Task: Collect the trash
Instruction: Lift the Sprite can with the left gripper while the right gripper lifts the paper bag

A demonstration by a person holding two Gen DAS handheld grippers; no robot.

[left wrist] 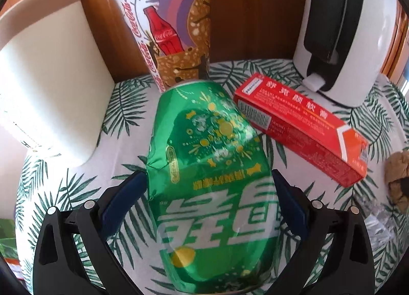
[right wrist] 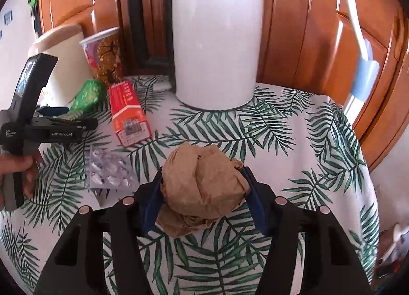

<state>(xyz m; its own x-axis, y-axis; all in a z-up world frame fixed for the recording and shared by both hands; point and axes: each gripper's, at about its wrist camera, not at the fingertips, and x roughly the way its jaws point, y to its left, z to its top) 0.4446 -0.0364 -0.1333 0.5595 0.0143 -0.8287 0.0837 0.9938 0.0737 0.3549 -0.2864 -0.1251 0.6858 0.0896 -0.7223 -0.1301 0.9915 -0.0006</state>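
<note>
Can [left wrist: 209, 179] and paper wad [right wrist: 202, 182] (crumpled) — both gripped.

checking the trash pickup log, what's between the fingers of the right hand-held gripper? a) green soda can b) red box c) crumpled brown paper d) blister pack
c: in the right wrist view the right hand-held gripper has its fingers closed against the crumpled brown paper, while the green soda can sits in the left hand-held gripper.
</note>
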